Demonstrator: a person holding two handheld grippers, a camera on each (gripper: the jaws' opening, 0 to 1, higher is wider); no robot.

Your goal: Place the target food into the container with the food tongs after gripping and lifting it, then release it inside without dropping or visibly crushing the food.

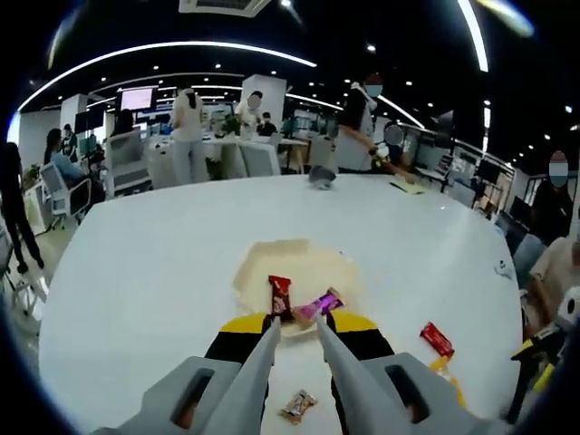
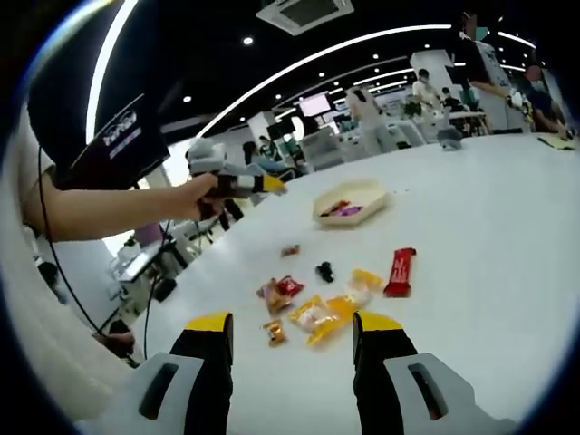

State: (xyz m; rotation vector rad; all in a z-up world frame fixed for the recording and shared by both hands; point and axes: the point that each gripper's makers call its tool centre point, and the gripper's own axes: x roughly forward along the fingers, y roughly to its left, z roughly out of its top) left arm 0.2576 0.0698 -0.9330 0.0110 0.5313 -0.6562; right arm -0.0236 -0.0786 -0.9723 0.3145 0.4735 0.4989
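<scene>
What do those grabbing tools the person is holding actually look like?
Each gripper is a grey plastic body with two jaws tipped black and yellow. On the left gripper, long silvery tong blades run forward from the jaws. The right gripper shows plain, wide-set jaws. The person's hand is bare, with a thin black cable hanging beside the arm.

Bright office light is washing over both fisheye views.

Long curved ceiling light strips [image 1: 172,50] are glowing above the glossy white oval table [image 1: 163,272], which is glaring nearly featureless around the shallow cream tray [image 1: 258,263]. Shadows beneath the wrappers are staying faint. Straight lines are bowing toward the edges; distant desks and people are looking soft and smeared.
</scene>
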